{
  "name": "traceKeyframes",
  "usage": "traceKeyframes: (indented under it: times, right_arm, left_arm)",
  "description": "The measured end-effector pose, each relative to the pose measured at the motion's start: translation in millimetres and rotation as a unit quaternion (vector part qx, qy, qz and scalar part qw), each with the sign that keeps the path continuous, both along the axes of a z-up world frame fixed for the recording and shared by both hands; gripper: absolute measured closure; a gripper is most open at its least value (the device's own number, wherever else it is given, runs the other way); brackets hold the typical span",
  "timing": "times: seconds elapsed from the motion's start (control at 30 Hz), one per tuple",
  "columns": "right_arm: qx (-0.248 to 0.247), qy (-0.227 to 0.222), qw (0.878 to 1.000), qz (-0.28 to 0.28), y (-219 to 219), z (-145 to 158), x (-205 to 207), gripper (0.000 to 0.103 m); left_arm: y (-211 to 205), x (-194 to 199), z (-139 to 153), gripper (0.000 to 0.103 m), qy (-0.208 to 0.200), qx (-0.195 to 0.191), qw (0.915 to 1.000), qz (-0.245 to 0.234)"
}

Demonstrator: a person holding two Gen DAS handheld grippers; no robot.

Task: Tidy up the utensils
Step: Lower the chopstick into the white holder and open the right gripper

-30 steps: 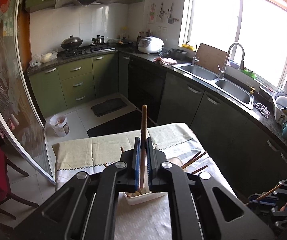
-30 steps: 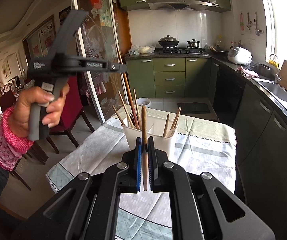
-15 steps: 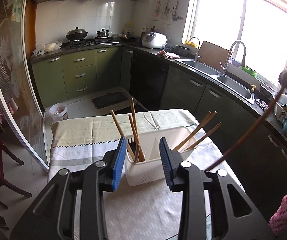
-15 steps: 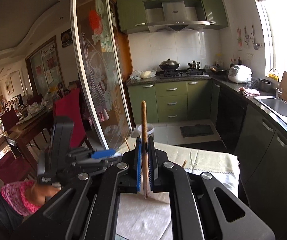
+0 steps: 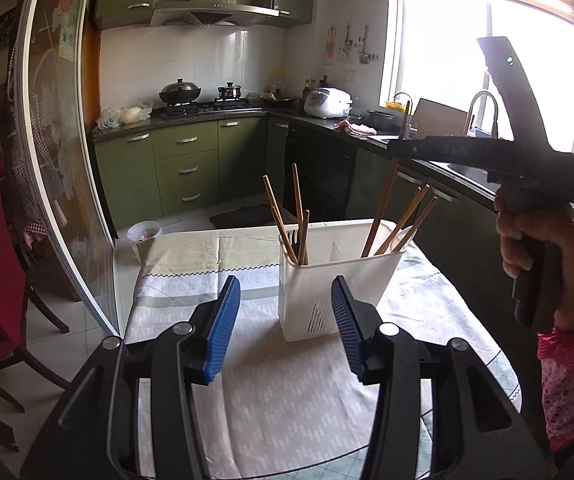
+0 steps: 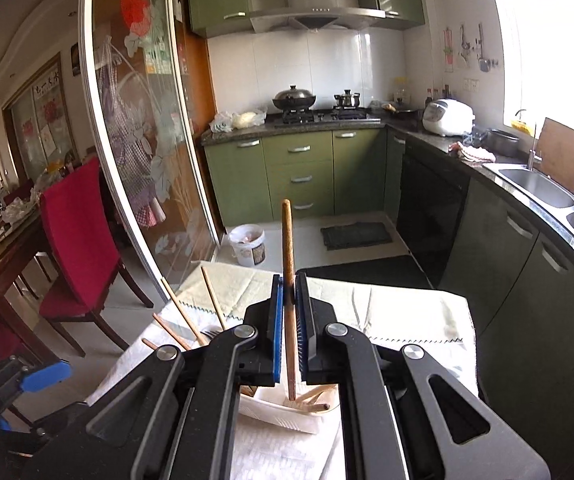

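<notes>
While the left gripper (image 5: 285,322) opens empty, the right gripper (image 6: 289,330) clamps 1 chopstick (image 6: 288,264).

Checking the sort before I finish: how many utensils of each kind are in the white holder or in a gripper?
Wooden chopsticks standing loose in the white holder: 7
Held chopstick, clamped in the right gripper: 1
Fork: 1
Total: 9

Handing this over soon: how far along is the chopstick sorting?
Done: several chopsticks already stand in the white holder. In hand: the right gripper is shut on one chopstick above the holder; the left gripper is opening, empty. Left: lower and release that chopstick. No loose utensils show on the tablecloth.
</notes>
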State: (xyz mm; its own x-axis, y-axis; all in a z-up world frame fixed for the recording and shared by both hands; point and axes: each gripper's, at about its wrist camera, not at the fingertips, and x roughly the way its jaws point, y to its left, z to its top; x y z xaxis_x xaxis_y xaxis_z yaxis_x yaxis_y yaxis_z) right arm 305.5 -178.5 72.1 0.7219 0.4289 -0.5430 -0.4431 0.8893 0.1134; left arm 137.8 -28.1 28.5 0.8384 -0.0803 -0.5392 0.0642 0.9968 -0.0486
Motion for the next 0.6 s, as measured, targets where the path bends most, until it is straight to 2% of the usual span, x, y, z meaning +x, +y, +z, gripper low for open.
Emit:
traceKeyframes:
  times: [0.07,0.13,0.3,0.43,0.47,0.53,0.6]
  right_arm:
    - [-0.008,0.012,1.000,0.003,3,-15,6,0.096]
    - [-0.013,0.020,1.000,0.006,7,-29,10,0.096]
    - [-0.018,0.022,1.000,0.013,10,-41,6,0.094]
    - [-0.012,0.015,1.000,0.016,7,-42,-10,0.089]
    - [-0.007,0.011,1.000,0.018,4,-39,-17,0.086]
    - [0.004,-0.002,1.000,0.019,-4,-33,-32,0.071]
    - [0.013,-0.022,1.000,0.016,-15,-32,-56,0.049]
  left_arm:
    - [1,-7,-2,0.049,-0.008,-0.003,0.9999,0.006]
    - [2,-15,-3,0.036,-0.019,-0.005,0.9997,0.016]
    - [1,-26,-2,0.016,-0.037,-0.001,0.9989,0.028]
    - [-4,-29,-1,0.009,-0.046,0.009,0.9985,0.029]
    - [-5,-28,0,0.008,-0.047,0.009,0.9984,0.028]
    - [-5,-28,0,0.007,-0.050,0.008,0.9984,0.027]
    - [-5,-29,-2,0.007,-0.050,0.008,0.9984,0.025]
